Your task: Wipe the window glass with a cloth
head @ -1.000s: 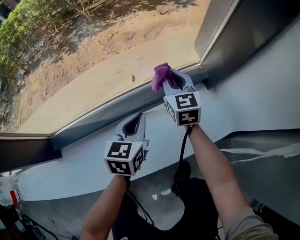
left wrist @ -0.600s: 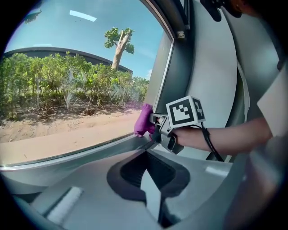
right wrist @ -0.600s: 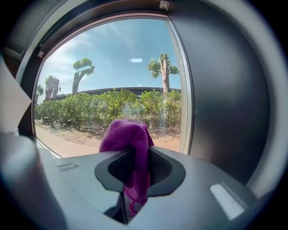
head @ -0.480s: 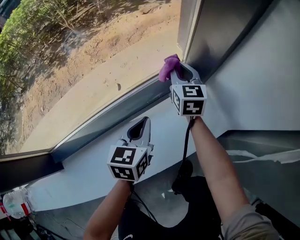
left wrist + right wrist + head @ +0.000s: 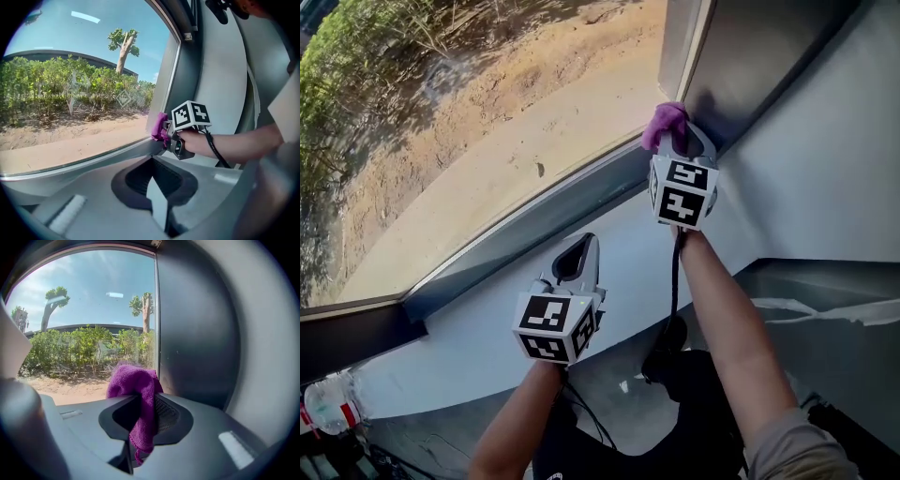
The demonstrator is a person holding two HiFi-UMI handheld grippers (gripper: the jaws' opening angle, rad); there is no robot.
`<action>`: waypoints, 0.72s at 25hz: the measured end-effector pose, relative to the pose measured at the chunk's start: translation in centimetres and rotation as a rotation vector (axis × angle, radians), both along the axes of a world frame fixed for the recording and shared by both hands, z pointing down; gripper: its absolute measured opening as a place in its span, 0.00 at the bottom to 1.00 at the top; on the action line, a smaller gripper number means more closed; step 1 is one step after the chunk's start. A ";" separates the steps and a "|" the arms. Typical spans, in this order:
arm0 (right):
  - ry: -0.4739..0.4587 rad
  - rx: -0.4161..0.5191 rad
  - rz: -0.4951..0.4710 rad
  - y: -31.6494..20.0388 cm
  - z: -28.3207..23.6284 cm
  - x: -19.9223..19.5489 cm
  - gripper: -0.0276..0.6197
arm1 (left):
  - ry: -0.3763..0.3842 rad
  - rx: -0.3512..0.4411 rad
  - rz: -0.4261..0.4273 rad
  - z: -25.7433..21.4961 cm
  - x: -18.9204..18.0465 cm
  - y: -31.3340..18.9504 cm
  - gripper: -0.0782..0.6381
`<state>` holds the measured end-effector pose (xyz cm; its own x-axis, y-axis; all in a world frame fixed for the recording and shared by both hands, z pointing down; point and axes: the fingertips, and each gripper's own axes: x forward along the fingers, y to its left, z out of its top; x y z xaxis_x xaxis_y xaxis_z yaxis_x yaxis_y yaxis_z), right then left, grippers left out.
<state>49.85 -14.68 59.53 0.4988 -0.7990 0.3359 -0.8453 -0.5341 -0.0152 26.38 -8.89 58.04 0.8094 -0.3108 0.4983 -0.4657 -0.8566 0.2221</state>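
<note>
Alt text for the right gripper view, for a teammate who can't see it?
The right hand-held gripper is shut on a purple cloth, bunched above its jaws near the lower right corner of the window glass. A dark frame stands to the right; trees and shrubs show outside.

The purple fleecy cloth (image 5: 666, 122), bunched into a lump, was at the lower right corner of the clear window glass pane (image 5: 487, 112).
</note>
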 end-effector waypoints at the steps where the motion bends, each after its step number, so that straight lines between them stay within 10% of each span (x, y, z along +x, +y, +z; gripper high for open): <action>1: 0.000 0.003 -0.004 0.2 -0.2 -0.6 0.18 | 0.002 -0.002 -0.008 0.0 -0.7 -0.2 0.11; 18: -0.009 0.065 -0.356 -2.7 -5.9 -38.5 0.18 | 0.013 -0.002 -0.188 -3.2 -30.7 -5.6 0.11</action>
<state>11.35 -17.37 53.67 0.1824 -0.9419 0.2820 -0.9778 -0.2038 -0.0480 -4.37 -14.52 54.83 0.7437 -0.4562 0.4887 -0.6146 -0.7542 0.2313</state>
